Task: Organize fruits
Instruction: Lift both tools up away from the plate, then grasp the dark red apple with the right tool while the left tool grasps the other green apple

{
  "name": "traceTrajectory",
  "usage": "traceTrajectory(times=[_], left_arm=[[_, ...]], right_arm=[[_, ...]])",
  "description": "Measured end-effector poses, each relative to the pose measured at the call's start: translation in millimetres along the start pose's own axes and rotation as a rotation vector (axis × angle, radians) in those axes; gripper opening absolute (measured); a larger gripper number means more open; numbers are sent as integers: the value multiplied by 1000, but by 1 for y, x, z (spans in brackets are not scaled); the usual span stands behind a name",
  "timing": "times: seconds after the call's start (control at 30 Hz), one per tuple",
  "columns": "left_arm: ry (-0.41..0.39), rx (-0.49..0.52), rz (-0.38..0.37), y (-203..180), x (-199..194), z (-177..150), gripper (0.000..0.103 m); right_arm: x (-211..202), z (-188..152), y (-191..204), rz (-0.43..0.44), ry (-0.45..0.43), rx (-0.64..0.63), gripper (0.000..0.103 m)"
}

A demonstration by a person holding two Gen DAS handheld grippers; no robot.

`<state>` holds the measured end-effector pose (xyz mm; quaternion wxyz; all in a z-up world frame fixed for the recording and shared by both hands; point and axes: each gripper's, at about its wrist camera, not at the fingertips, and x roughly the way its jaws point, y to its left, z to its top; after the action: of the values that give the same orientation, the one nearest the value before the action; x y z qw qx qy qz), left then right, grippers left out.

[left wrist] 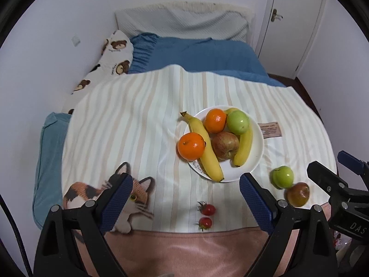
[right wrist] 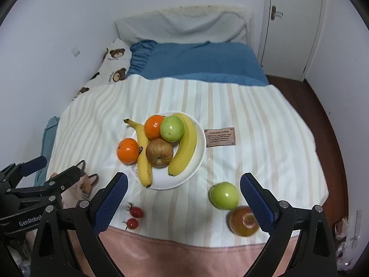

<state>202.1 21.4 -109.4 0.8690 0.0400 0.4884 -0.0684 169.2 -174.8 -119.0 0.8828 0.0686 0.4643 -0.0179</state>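
Two claws out, both mine. My left gripper [left wrist: 185, 192] hangs wide apart over the striped white bedspread [left wrist: 138, 127], nothing between its blue pads. My right gripper [right wrist: 184, 191] is equally wide and empty. Round white plate [right wrist: 200, 152] holds two yellow bananas [right wrist: 186, 145], one orange mandarin [right wrist: 154, 126], a green apple [right wrist: 172, 128] and a brownish-red apple [right wrist: 159, 152]. A second mandarin [right wrist: 128, 150] sits at the plate's left edge, against a banana. Off the plate: a loose green apple [right wrist: 224, 195], touching a dark red-brown apple [right wrist: 244, 221] near my right finger; two small red cherry tomatoes [right wrist: 134, 217] just beside each other.
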Motion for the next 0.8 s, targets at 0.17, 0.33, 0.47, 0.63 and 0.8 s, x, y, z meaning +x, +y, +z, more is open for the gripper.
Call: traceTrajectory(times=[0.17,0.33,0.47,0.63,0.8], left_arm=[[-43,-23,2,0,-37,-13,95],[-76,-14,5,-7,-65,-29,95],[-73,-20,-5,-8,-80,-39,95],[-52,-28,-16,-15,-80,-46,95],[12,16,-21,-39,-50,-44,95]], right_arm=[[-45,-10,5,2,-60,-25,100],[-86,-20,5,14,-117,-26,100],[-109,-27,2,29,-137,-20,101],[-115,-37,-17,81,-95,39,101],[-80,-46,-73,67,-11,162,101]])
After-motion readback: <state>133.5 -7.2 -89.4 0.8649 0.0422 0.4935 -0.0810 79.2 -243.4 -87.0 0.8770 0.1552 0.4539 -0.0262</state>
